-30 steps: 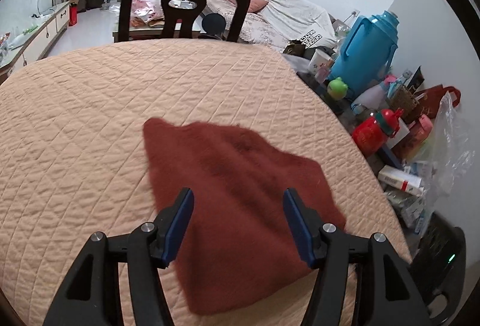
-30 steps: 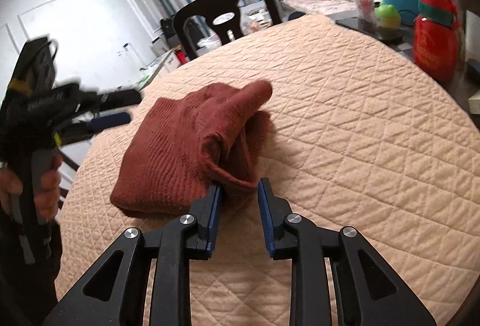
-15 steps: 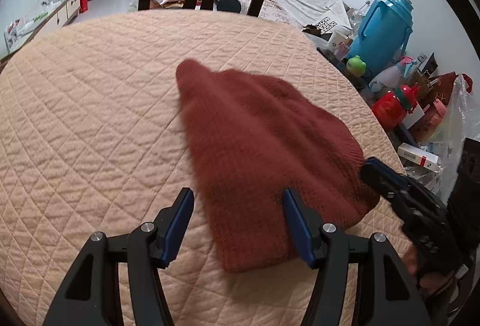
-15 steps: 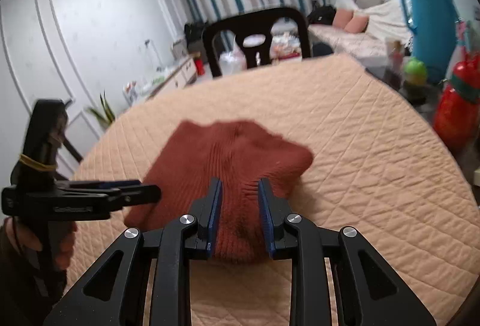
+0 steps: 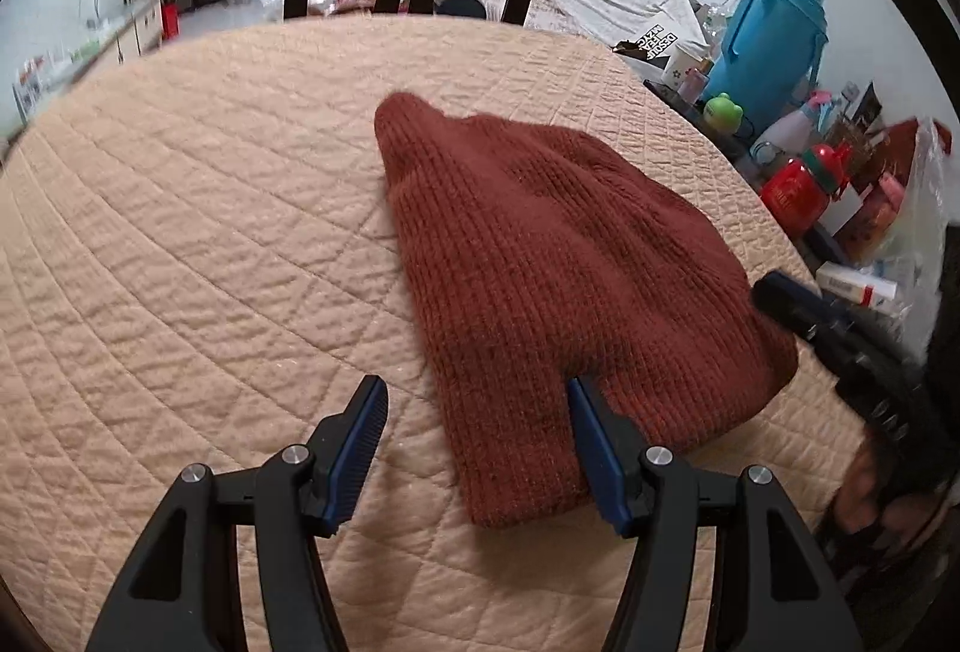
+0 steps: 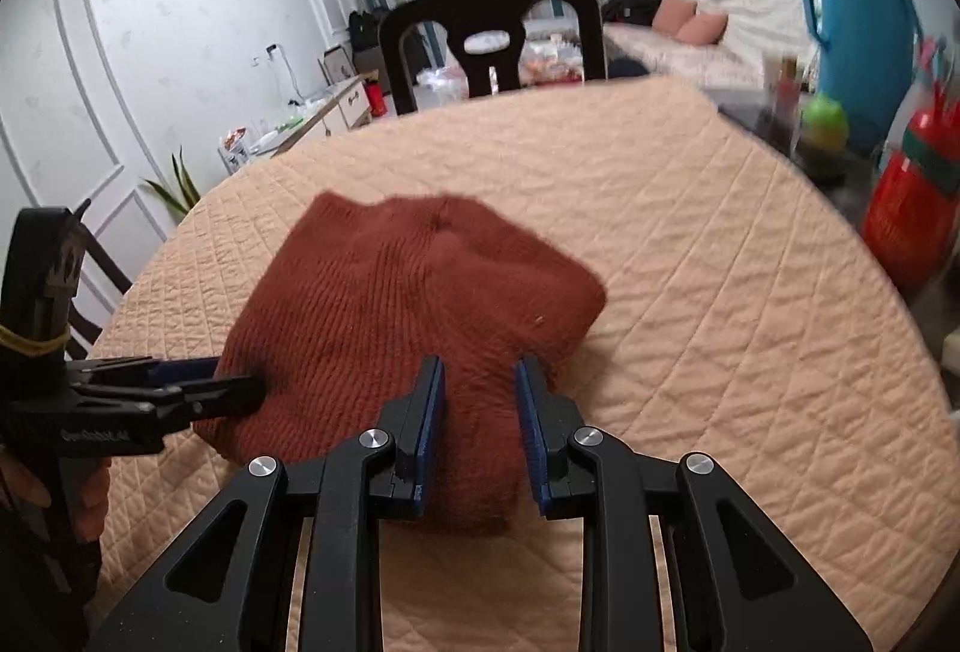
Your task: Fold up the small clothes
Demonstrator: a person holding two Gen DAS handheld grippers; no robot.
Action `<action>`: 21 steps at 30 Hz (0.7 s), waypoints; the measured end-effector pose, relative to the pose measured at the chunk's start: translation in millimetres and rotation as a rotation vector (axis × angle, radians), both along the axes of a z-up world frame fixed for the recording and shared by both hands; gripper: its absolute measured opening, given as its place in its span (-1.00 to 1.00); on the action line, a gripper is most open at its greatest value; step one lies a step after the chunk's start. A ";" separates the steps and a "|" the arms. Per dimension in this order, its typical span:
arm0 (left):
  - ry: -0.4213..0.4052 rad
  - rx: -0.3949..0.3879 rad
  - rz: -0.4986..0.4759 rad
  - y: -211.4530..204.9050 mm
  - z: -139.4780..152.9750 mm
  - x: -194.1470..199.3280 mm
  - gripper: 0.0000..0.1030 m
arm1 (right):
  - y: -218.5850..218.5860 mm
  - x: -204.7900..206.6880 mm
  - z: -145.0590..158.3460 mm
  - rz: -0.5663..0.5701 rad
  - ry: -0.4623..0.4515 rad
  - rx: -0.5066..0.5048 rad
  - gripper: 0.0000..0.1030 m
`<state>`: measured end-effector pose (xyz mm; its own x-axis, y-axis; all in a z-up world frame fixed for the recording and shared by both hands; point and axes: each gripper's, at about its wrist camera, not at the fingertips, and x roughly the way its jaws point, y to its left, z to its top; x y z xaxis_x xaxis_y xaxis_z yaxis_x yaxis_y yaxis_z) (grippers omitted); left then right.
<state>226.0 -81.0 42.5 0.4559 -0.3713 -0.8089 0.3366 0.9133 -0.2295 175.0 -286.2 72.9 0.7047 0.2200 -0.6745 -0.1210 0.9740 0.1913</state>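
Rust knit hat on quilt | right tongs clamp its near edge | left tongs released, straddling its corner

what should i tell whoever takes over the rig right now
Right gripper: fingers closed on the near edge of the rust knit hat.
Left gripper: open, straddling the hat's near left corner, gripping nothing; one finger lies on the knit.
The hat lies mostly flat on the quilted peach tablecloth, near its right side.
Done: hat spread out, one edge gripped.
Left: probably close the left gripper on its corner, make the fold, then release and smooth.
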 end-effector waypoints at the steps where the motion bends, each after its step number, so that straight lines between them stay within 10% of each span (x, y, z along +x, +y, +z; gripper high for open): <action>1: -0.025 0.015 0.002 -1.4 2.7 -3.7 0.26 | 2.4 -1.1 1.9 0.004 -0.015 -0.006 -0.51; 7: -0.161 0.063 -0.006 -11.0 17.1 -22.3 0.49 | 27.1 -3.6 -14.2 0.075 -0.006 -0.123 -0.12; 21: -0.342 0.131 -0.003 -22.6 31.5 -46.7 0.49 | 14.6 -3.7 -7.1 0.030 -0.022 -0.136 -0.09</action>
<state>179.3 -103.6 74.0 0.7078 -0.2759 -0.6503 0.3760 0.9265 0.0161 171.3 -271.5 65.8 0.7143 0.1487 -0.6839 -0.1529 0.9867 0.0549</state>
